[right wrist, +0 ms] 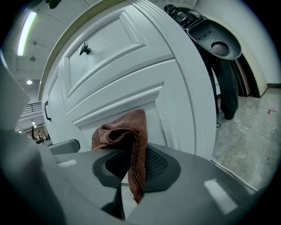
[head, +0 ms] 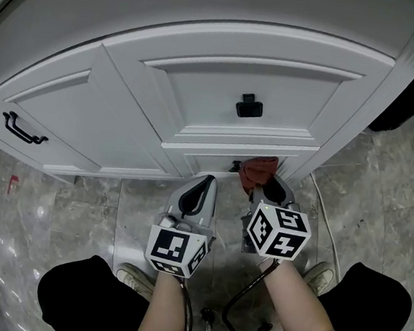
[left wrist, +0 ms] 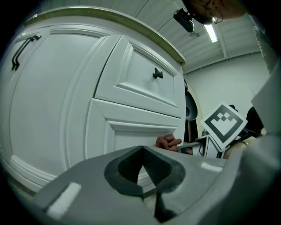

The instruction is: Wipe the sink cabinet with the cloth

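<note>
Cloth (right wrist: 126,132), reddish-brown, is pinched in our right gripper (right wrist: 131,169), whose jaws are closed on it. Its bunched end sticks out past the tips, right at the lower panel of the white sink cabinet (head: 124,114). Our left gripper (head: 203,186) hangs just beside the right one, jaws closed together and empty, pointing at the cabinet's base above the floor (head: 380,210).

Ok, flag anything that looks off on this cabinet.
Nothing stands out. The cabinet has its doors shut, with no visible marks or damage. The cloth is pinched in the right gripper by the lower panel. The left gripper is shut and empty.
</note>
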A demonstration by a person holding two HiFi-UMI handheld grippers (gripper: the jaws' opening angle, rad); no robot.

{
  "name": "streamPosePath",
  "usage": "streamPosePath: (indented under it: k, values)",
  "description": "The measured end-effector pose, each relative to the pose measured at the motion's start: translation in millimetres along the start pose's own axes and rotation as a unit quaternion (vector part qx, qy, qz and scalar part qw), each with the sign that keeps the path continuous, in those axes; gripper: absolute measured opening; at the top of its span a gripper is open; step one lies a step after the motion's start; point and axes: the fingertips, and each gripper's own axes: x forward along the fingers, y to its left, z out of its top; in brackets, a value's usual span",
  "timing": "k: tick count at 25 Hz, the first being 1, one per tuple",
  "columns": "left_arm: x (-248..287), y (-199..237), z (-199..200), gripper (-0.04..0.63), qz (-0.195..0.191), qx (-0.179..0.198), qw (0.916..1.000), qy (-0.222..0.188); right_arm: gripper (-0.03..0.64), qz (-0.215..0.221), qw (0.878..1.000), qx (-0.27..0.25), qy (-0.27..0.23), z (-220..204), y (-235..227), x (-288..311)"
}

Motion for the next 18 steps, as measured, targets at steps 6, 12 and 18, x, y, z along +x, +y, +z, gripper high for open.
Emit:
streamPosePath:
  k: [6, 12, 18]
  values:
    - [16, -16, -7, 0.000, -0.013, -0.001, 0.9999, 0.007, 0.087, -0.003, 1.000, 0.010, 0.001, 4, -14, -3]
    - [30, -44, -18, 0.000, -0.040, 0.003, 0.9990, 0.019, 0.087, -0.047, 0.999, -0.006, -0.003, 14, -50, -20]
    - [38, -62, -18, 0.000, -0.058, 0.001, 0.9982, 0.019, 0.087, -0.090, 0.996, -0.006, -0.010, 19, -80, -35]
